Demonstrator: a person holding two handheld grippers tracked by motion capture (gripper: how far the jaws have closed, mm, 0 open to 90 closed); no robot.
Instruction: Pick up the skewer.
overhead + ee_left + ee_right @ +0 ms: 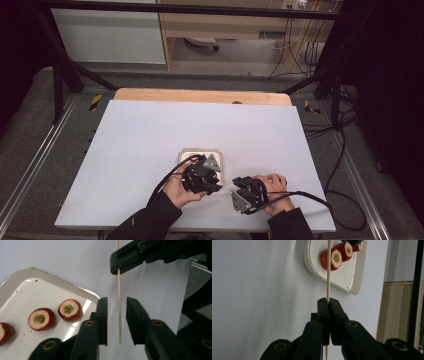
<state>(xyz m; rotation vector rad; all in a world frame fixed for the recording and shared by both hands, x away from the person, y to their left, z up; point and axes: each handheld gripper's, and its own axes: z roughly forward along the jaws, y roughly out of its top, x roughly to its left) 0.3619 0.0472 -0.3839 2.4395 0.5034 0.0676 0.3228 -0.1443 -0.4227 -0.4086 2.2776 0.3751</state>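
Right gripper (pixel 328 301): jaws clamped on a thin wooden skewer (pixel 328 272), gripped near its pointed end. Left gripper (pixel 117 302): jaws parted, the skewer standing between them, touching neither pad. White tray (pixel 15 277) holds cored red fruit pieces (pixel 41 318), three seen in the left gripper view. The skewer is held above the white table (pixel 150 135) just beside the tray; its long axis runs straight from one gripper to the other.
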